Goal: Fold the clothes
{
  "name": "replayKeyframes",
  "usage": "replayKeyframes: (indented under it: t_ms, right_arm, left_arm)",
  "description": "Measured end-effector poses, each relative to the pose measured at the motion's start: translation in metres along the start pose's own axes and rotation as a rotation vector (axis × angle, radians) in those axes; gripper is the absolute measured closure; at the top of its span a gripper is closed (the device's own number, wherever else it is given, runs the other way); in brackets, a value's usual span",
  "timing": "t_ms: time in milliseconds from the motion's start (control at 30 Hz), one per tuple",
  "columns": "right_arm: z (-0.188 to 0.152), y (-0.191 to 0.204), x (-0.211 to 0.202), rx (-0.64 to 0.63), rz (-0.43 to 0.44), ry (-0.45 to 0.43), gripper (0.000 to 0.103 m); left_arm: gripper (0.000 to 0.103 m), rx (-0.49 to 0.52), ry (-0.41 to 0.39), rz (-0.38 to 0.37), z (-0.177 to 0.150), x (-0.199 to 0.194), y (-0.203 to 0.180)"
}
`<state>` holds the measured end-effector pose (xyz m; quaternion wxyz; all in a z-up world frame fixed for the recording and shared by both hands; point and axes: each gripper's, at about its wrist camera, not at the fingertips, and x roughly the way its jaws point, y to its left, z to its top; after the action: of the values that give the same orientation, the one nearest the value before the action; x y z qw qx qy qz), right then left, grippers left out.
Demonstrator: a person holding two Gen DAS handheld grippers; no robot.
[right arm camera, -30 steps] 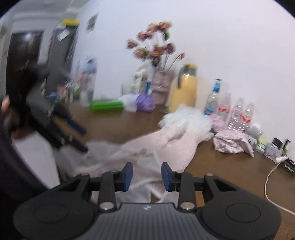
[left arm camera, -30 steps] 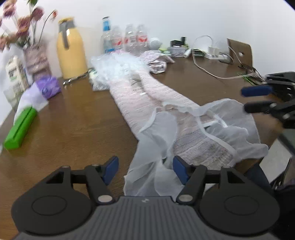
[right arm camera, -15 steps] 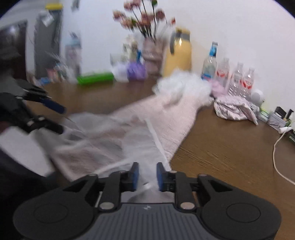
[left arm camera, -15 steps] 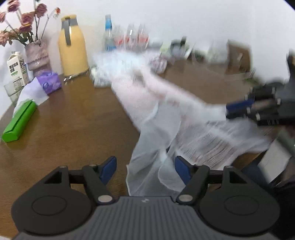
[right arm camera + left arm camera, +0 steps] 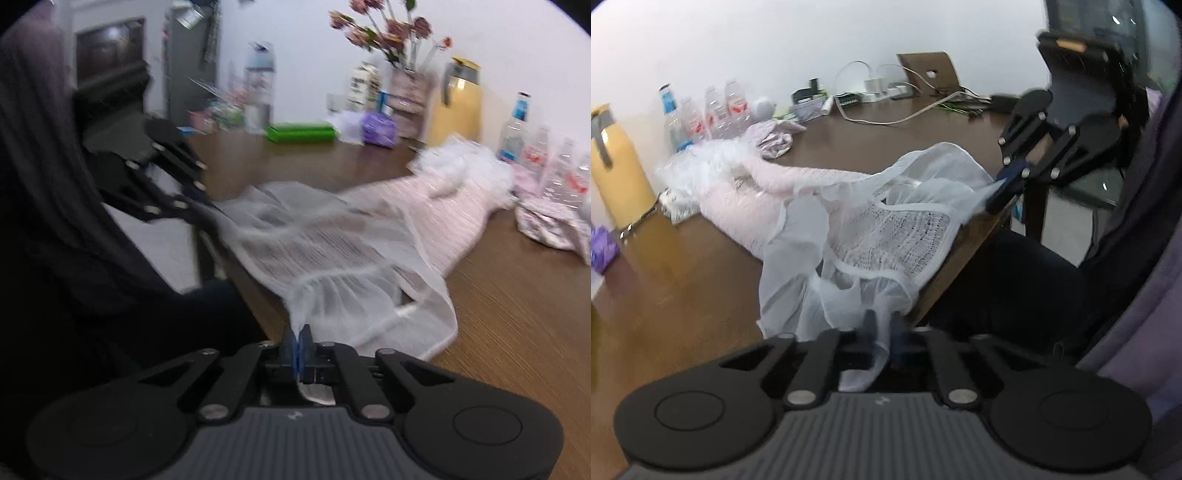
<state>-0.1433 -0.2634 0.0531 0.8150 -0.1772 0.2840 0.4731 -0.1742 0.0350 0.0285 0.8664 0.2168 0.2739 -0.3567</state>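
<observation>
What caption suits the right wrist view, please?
Right gripper shut on sheer white garment at the table edge.

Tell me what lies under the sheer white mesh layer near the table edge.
Under the sheer white mesh layer, pink knitted fabric shows through. The brown wooden table beneath both is covered there.

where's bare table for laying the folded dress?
Bare wood lies right of the dress, toward the crumpled cloth, and left of it before the green box. The back wall strip is crowded: bottles, yellow jug, flower vase.
</observation>
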Motion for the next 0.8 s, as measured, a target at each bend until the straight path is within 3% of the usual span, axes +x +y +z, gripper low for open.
replayKeyframes:
  t_ms: [67, 167, 267, 300, 400, 433, 500, 567, 633, 667, 700, 733, 800]
  right_arm:
    - [0.013, -0.018, -0.009, 0.036, -0.021, -0.08, 0.103]
    - [0.039, -0.062, -0.009, 0.11, -0.112, -0.19, 0.103]
    - [0.065, -0.113, 0.03, 0.163, -0.214, -0.165, 0.102]
    - [0.072, -0.129, 0.048, 0.199, -0.247, -0.144, 0.094]
    - [0.079, -0.169, 0.088, 0.316, -0.284, -0.056, 0.088]
    - [0.077, -0.178, 0.09, 0.337, -0.306, -0.05, 0.087]
    - [0.066, -0.182, 0.067, 0.363, -0.326, -0.108, 0.086]
    - [0.047, -0.178, 0.031, 0.398, -0.266, -0.205, 0.078]
    - [0.026, -0.172, 0.004, 0.467, -0.164, -0.27, 0.059]
    - [0.019, -0.169, 0.003, 0.507, -0.118, -0.271, 0.046]
    - [0.016, -0.167, 0.006, 0.543, -0.082, -0.265, 0.038]
    - [0.014, -0.165, 0.015, 0.573, -0.062, -0.255, 0.039]
    - [0.017, -0.165, 0.041, 0.601, -0.041, -0.225, 0.039]
  left_arm:
    - [0.101, -0.033, -0.075, -0.008, 0.011, -0.013, 0.016]
    - [0.101, -0.088, -0.178, 0.051, 0.044, -0.011, 0.059]
    - [0.099, -0.127, -0.139, 0.153, 0.077, 0.034, 0.105]
    - [0.097, -0.158, -0.113, 0.183, 0.085, 0.052, 0.117]
    - [0.079, -0.33, -0.023, 0.297, 0.087, 0.08, 0.147]
    - [0.064, -0.402, 0.008, 0.343, 0.084, 0.083, 0.156]
    - [0.054, -0.521, 0.027, 0.407, 0.072, 0.074, 0.167]
    - [0.029, -0.601, -0.061, 0.351, 0.048, 0.038, 0.159]
    - [0.018, -0.712, -0.126, 0.262, 0.025, 0.011, 0.149]
    - [0.018, -0.772, -0.146, 0.216, 0.017, 0.005, 0.143]
    - [0.017, -0.798, -0.139, 0.175, 0.018, 0.009, 0.139]
    - [0.015, -0.81, -0.122, 0.137, 0.023, 0.018, 0.135]
    - [0.016, -0.806, -0.037, 0.132, 0.038, 0.047, 0.132]
